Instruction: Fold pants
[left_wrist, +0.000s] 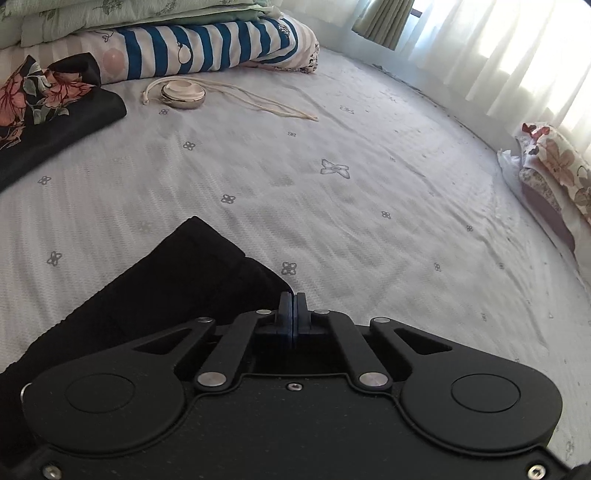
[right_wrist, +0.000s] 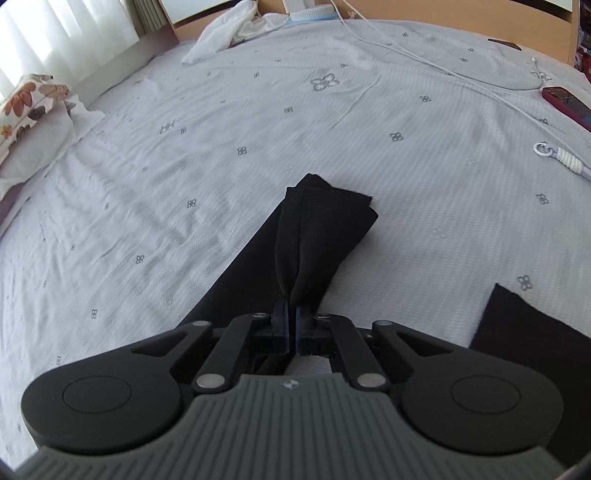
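The left gripper (left_wrist: 294, 300) has its fingers pressed together at the near edge of the black pants (left_wrist: 173, 280); cloth may be pinched between them, but the left wrist view does not show it, so I cannot tell. The right gripper (right_wrist: 290, 314) pinches a gathered fold of the same black pants (right_wrist: 317, 236), lifted off the bedsheet (right_wrist: 229, 177) into a drooping tent whose far corners rest on the sheet. A separate black panel (right_wrist: 532, 332) lies flat at the right, apparently another part of the garment.

Judging by this, the fold is midway: the legs seem doubled lengthwise, and the carried end has yet to be laid down and smoothed.

Room is generous ahead of both grippers. Farther off, obstacles ring the open sheet: a floral garment (left_wrist: 44, 99) and a round corded device (left_wrist: 183, 94) to the left, a red phone (right_wrist: 569, 105) and white cable (right_wrist: 443, 62) at the right, striped bedding (left_wrist: 207, 46) and pillows at the far edges.
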